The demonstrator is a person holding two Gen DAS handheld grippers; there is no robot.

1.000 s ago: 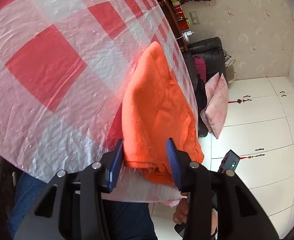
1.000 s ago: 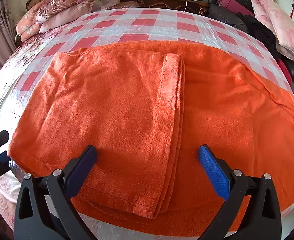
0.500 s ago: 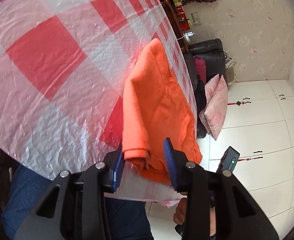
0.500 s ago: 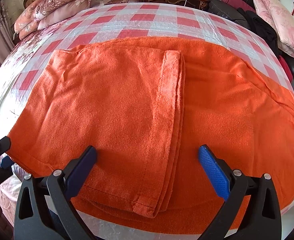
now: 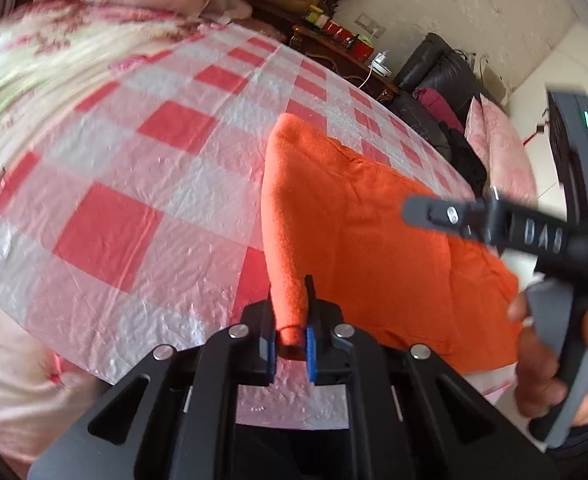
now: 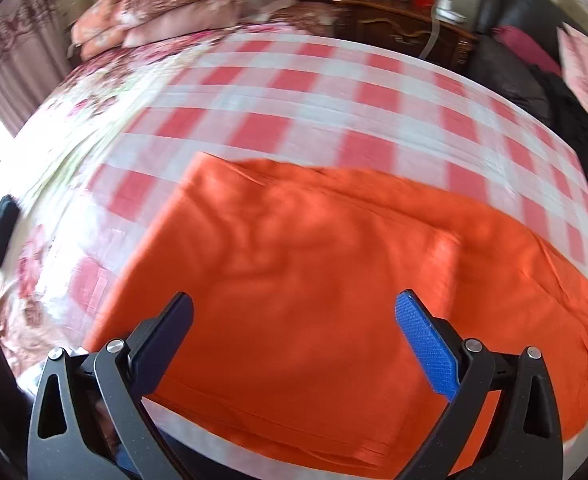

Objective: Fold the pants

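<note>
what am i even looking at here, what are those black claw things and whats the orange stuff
The black claws are hand-held grippers, one in each of a person's hands; no robot is involved. Each carries a wide-angle camera looking out along its two fingers, so you get one picture per gripper.

In the left one's picture, the left gripper is shut on a bunched corner of the orange pants. The other tool and the hand holding it show at the right.

In the right one's picture, the right gripper is open above the pants, gripping nothing.

The pants lie partly folded on a red-checked plastic sheet covering a bed.

pants (image 6: 334, 280) on checked sheet (image 6: 294, 100), pillows (image 6: 166, 12) behind
</note>
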